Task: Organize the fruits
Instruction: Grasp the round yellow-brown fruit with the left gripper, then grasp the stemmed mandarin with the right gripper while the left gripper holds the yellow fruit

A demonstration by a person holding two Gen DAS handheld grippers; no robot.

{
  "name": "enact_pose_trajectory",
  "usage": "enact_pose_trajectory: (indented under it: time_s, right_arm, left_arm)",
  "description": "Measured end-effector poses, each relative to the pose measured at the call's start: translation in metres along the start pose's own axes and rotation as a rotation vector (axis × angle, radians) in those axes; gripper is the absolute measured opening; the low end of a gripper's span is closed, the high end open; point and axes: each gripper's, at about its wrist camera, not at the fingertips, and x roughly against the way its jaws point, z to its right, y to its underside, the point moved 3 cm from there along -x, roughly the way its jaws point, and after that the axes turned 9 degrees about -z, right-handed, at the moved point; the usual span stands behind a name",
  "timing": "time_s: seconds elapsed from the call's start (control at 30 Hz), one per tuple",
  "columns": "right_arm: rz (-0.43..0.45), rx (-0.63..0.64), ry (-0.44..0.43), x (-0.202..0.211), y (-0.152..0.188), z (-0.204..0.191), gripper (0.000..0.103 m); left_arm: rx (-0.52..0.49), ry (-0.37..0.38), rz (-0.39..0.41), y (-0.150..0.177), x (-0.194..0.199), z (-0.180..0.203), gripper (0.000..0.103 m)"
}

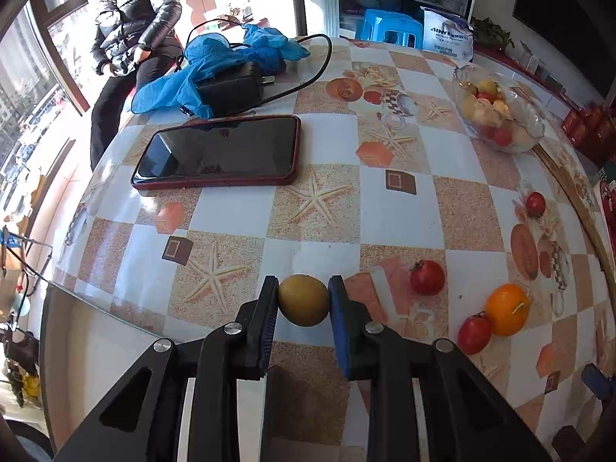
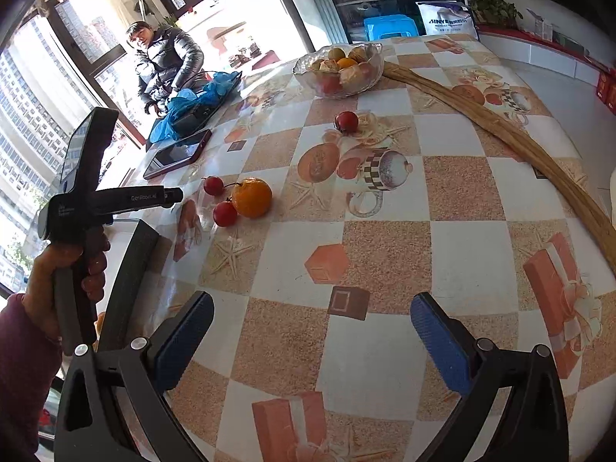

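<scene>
My left gripper (image 1: 303,300) is shut on a round yellow-green fruit (image 1: 303,300), held between its pads just above the table. To its right lie two red tomatoes (image 1: 427,277) (image 1: 474,334) and an orange (image 1: 506,309); a third tomato (image 1: 535,204) lies farther off. A glass bowl (image 1: 531,131) with several fruits stands at the far right. My right gripper (image 2: 312,331) is open and empty over the tablecloth. Its view shows the orange (image 2: 251,197), tomatoes (image 2: 225,213) (image 2: 213,185) (image 2: 346,121) and the bowl (image 2: 375,65).
A phone in a red case (image 1: 219,151) lies at the left, behind it a black charger (image 1: 231,88) with cable and blue plastic (image 1: 246,54). A bundle of sticks (image 2: 500,131) curves along the right. A person in a black jacket (image 2: 165,57) sits beyond the table.
</scene>
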Motion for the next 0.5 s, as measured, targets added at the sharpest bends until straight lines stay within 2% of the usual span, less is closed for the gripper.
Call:
enact_pose_trajectory:
  time_s: [0.1, 0.23, 0.37, 0.43, 0.5]
  right_arm:
    - [-0.011, -0.019, 0.001, -0.009, -0.011, 0.0, 0.103]
    - [-0.015, -0.037, -0.006, -0.022, -0.031, -0.006, 0.103]
    - [0.0, 0.001, 0.021, -0.035, -0.053, -0.024, 0.102]
    - [0.008, 0.026, 0.038, -0.042, -0.062, -0.033, 0.094]
    - [-0.002, 0.043, 0.04, -0.052, -0.068, -0.04, 0.094]
  left_arm:
    - [-0.015, 0.031, 0.076, 0.024, 0.031, 0.012, 0.029]
    - [-0.026, 0.038, 0.142, 0.076, 0.061, 0.027, 0.029]
    - [0.031, 0.073, 0.141, 0.12, 0.061, 0.031, 0.029]
    - [0.065, 0.069, 0.149, 0.132, 0.057, 0.03, 0.029]
    - [0.097, 0.072, 0.156, 0.139, 0.055, 0.027, 0.029]
